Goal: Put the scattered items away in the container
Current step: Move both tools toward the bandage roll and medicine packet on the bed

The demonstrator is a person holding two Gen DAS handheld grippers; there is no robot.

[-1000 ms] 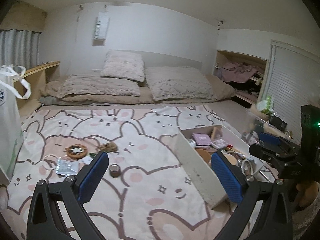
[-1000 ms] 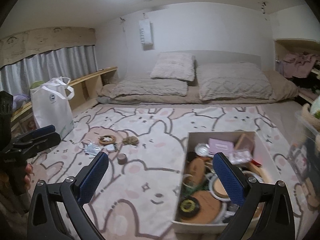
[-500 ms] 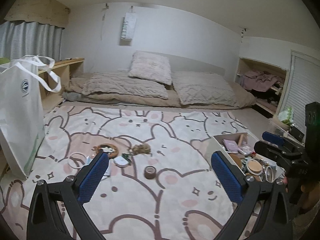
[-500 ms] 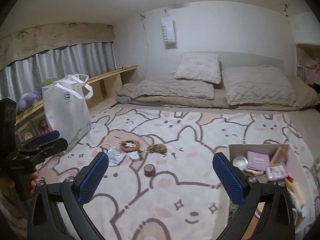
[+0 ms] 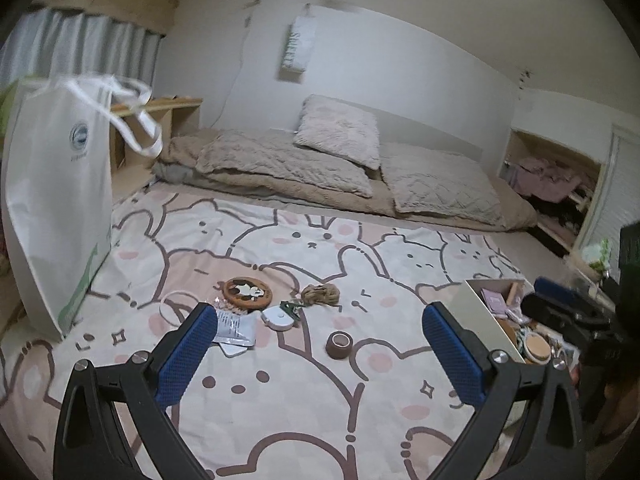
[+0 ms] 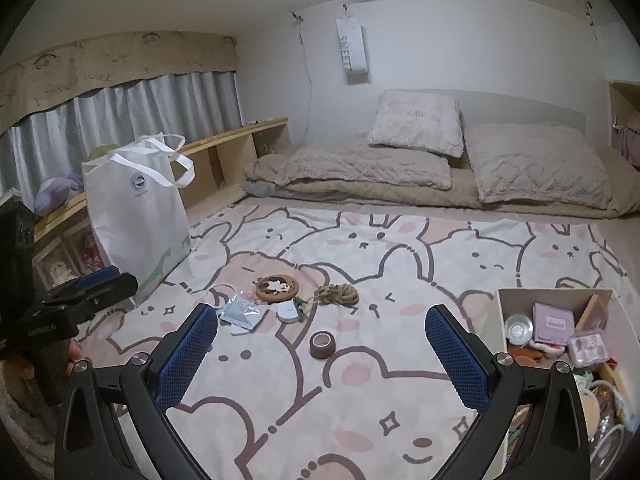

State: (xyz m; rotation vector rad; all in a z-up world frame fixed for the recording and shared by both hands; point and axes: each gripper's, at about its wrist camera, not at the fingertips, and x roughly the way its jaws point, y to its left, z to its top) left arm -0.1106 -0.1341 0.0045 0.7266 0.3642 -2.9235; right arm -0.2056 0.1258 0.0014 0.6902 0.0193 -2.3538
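Bare rug [image 6: 304, 408] before brown tape roll [image 6: 322, 344], white tote bag [image 6: 136, 216] left, box [image 6: 494, 320] right

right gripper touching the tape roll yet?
Apart. Right wrist view: the tape roll sits alone on the blanket, beyond the open right gripper.

Rug [image 6: 360, 392] covers floor; bedding [image 6: 400, 184] w/ pillows lies behind it along far wall. Bag [image 6: 136, 216] stands at rug's left edge, shelf [image 6: 224, 148] behind it. Mid-rug cluster: coaster [image 6: 277, 286] at back, rope [image 6: 337, 294] just right of it, packet [image 6: 240, 314] front-left, tape measure [image 6: 289, 312] between packet & rope. Tape roll [image 6: 322, 345] sits apart, in front of cluster. Box [image 6: 496, 320] at rug's right, holding small items, well right of roll.
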